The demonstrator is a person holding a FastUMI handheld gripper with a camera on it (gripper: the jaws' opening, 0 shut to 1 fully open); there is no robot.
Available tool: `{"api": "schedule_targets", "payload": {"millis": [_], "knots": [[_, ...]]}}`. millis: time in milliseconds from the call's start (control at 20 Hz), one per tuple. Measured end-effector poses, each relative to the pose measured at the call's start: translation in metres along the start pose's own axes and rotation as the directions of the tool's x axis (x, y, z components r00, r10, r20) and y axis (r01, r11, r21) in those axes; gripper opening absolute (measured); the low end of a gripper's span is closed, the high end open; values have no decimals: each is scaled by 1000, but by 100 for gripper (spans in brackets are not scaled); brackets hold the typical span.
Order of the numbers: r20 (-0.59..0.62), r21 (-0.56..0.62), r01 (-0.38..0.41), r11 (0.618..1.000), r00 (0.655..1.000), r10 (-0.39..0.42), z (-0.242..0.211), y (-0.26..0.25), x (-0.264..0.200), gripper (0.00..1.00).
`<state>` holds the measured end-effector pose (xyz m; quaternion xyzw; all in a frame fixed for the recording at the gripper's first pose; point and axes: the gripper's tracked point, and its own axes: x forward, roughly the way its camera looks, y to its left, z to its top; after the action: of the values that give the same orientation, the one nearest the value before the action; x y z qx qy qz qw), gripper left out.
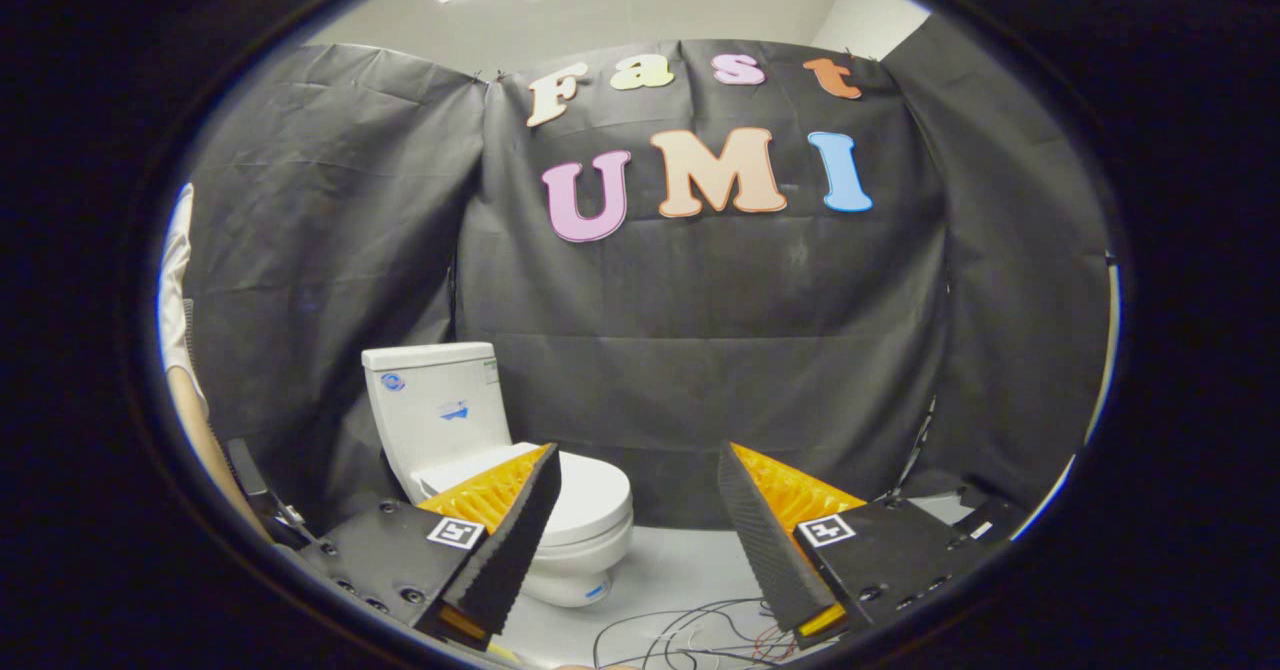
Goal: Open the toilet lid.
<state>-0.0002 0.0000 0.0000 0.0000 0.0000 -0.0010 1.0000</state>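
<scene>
One toilet (480, 440), lid (585, 495) down, beyond the hand-held gripper (635, 495), fingers spread apart.

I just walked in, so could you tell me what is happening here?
A person is holding the gripper open and empty, aimed toward a white toilet in the booth. The toilet lid is down and untouched, beyond the fingers and partly behind the left one. Loose cables lie on the floor.
</scene>
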Motion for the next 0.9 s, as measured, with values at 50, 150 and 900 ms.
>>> {"api": "schedule_targets", "payload": {"millis": [50, 150, 900], "knots": [[0, 0, 0, 1000, 1000, 0, 0, 0, 0, 98], [0, 1, 1, 1000, 1000, -1, 0, 0, 0, 98], [-23, -11, -61, 998, 998, 61, -5, 22, 72, 95]]}}
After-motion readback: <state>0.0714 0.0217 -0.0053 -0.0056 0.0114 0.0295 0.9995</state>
